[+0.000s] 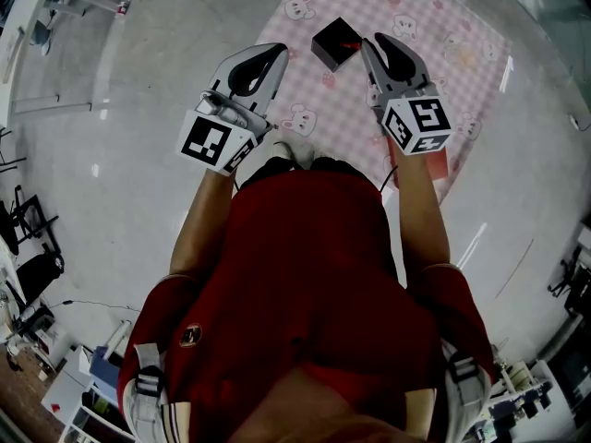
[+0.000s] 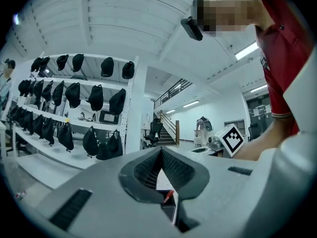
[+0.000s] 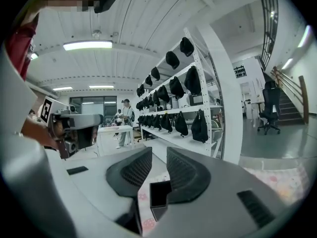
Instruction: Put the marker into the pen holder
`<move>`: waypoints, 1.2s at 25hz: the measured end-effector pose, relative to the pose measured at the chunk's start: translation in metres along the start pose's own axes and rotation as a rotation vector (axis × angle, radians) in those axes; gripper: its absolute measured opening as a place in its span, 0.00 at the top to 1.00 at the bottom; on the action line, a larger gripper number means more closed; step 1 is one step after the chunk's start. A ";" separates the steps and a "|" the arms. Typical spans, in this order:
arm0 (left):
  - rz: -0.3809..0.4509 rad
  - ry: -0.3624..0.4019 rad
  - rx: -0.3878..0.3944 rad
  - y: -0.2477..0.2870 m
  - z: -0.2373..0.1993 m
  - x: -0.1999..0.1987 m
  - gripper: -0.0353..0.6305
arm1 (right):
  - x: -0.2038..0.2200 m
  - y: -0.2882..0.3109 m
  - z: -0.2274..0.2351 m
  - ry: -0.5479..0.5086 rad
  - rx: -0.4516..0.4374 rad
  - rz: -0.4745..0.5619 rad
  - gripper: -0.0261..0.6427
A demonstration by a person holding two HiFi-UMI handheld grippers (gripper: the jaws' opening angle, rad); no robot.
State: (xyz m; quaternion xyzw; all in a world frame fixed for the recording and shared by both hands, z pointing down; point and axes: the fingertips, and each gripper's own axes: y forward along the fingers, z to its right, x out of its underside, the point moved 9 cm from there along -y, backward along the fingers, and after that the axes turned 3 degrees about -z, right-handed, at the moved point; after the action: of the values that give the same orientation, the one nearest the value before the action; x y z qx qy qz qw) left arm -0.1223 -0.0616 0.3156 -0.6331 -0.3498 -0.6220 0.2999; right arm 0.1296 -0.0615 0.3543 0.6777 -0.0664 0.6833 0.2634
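A black square pen holder [image 1: 334,42] stands on the pink checked cloth [image 1: 416,26]. The red marker [image 1: 348,45] sticks out of its top. My left gripper [image 1: 275,53] hovers just left of the holder, its jaws meeting at the tips with nothing between them. In the left gripper view the holder [image 2: 169,211] and the marker [image 2: 168,196] show through the slit below the closed left gripper [image 2: 161,150]. My right gripper [image 1: 374,44] hangs just right of the holder. In the right gripper view the right gripper [image 3: 159,157] stands open and empty, with the holder [image 3: 159,195] below the gap.
The cloth lies on a pale grey surface [image 1: 120,155]. A red object [image 1: 436,166] peeks out from under the right gripper's marker cube. Shelves hung with black bags [image 2: 74,98] and a staircase [image 2: 171,128] fill the room behind.
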 end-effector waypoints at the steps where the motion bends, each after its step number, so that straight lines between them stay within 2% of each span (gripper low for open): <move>1: 0.006 0.002 0.003 0.000 0.000 -0.001 0.94 | -0.004 -0.003 -0.004 -0.003 -0.006 0.011 0.83; 14: 0.056 0.039 0.024 -0.009 0.005 -0.021 0.94 | -0.046 -0.031 -0.053 -0.070 -0.102 0.139 0.96; 30: 0.079 0.045 0.074 -0.016 0.012 -0.030 0.94 | -0.058 -0.042 -0.089 -0.094 -0.145 0.174 0.96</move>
State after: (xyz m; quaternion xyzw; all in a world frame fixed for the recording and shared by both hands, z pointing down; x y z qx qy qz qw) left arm -0.1276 -0.0446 0.2838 -0.6206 -0.3404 -0.6103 0.3555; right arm 0.0655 -0.0017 0.2814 0.6800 -0.1866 0.6643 0.2479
